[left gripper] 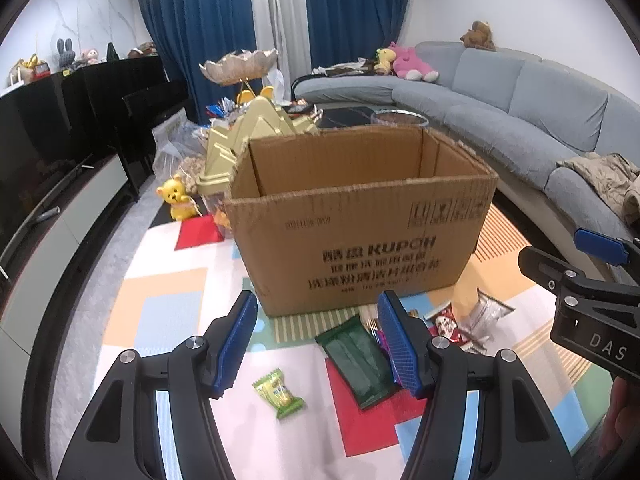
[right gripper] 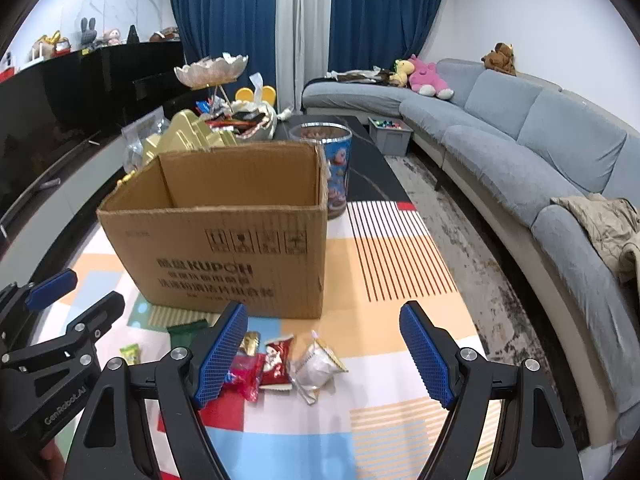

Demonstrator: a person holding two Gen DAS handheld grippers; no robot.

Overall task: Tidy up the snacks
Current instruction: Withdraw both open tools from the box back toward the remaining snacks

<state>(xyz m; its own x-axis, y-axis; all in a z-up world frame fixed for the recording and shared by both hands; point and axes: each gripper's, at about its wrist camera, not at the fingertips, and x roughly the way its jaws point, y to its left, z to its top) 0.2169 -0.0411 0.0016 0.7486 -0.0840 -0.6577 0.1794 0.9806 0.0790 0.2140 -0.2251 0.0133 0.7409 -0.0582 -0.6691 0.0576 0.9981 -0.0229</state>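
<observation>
An open brown cardboard box (left gripper: 360, 220) (right gripper: 224, 240) stands on a colourful mat. Snack packets lie loose in front of it: a light green one (left gripper: 279, 392) (right gripper: 130, 354), a dark green one (left gripper: 356, 360) (right gripper: 186, 330), a red one (left gripper: 446, 324) (right gripper: 276, 364), a white one (right gripper: 318, 366) (left gripper: 484, 312) and a pink one (right gripper: 244, 374). My left gripper (left gripper: 320, 340) (right gripper: 80, 300) hangs open over the green packets and holds nothing. Beside it, my right gripper (right gripper: 326, 354) (left gripper: 568, 252) is open above the red and white packets, touching none.
A cartoon-printed tin (right gripper: 338, 168) stands behind the box's right corner. Gold trays (left gripper: 240, 144), bags and a yellow bear (left gripper: 176, 198) crowd the far left. A grey sofa (right gripper: 520, 140) curves along the right, a dark TV cabinet (left gripper: 60, 140) along the left.
</observation>
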